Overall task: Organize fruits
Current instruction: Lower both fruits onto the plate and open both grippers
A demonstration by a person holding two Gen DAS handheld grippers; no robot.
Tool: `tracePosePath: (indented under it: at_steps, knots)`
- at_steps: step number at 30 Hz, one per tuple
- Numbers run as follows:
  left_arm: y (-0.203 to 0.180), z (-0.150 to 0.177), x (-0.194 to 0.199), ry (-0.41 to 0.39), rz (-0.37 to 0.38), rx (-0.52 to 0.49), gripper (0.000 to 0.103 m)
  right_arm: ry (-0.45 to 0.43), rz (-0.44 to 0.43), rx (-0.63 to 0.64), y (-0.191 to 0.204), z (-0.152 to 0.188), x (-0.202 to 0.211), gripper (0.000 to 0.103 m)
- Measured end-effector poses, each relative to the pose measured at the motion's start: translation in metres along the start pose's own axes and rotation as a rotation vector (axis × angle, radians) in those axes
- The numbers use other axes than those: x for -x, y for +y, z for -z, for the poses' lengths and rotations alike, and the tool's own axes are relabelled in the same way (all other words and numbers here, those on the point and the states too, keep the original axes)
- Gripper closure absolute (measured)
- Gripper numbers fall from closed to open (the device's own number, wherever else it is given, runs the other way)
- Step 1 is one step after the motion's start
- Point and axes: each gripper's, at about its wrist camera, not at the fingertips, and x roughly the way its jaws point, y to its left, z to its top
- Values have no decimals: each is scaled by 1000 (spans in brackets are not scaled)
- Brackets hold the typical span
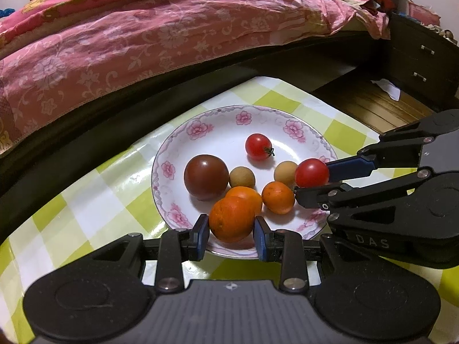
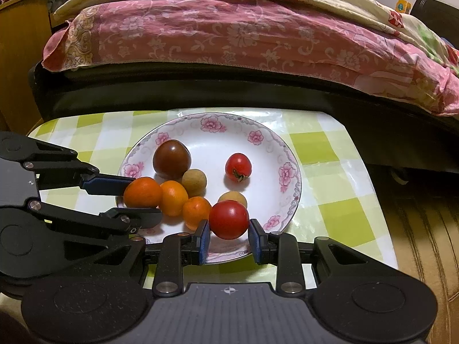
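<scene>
A white plate with pink flowers (image 1: 200, 127) (image 2: 212, 124) sits on a green checked tablecloth. On it lie a dark tomato (image 1: 206, 177) (image 2: 171, 159), a red cherry tomato (image 1: 258, 146) (image 2: 238, 167), two tan longans (image 1: 241, 177) (image 1: 284, 173), and two small oranges (image 1: 277, 197) (image 1: 246, 195). My left gripper (image 1: 231, 229) (image 2: 137, 197) is shut on an orange (image 1: 231, 219) (image 2: 143, 192) above the plate's near rim. My right gripper (image 2: 229, 236) (image 1: 318, 180) is shut on a red tomato (image 2: 229, 219) (image 1: 312, 172) over the plate's edge.
A bed with a pink floral cover (image 1: 143, 43) (image 2: 229, 34) runs along the far side of the table. A dark drawer unit (image 1: 421, 63) stands at the right, beside wooden floor (image 1: 381, 106). The table edge (image 2: 373, 189) drops off at the right.
</scene>
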Motion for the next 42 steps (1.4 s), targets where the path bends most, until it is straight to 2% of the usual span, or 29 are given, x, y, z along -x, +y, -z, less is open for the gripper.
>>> tracePosePath:
  at_steps: [22, 36, 42]
  knots:
    - [0, -3, -2, -6, -16, -3, 61, -13, -12, -35, -4, 0, -3, 76]
    - [0, -5, 4, -19, -16, -8, 61, -36, -27, -58, -6, -1, 3, 71]
    - [0, -4, 11, -28, -19, -8, 56, -48, -19, -74, -11, -1, 8, 71]
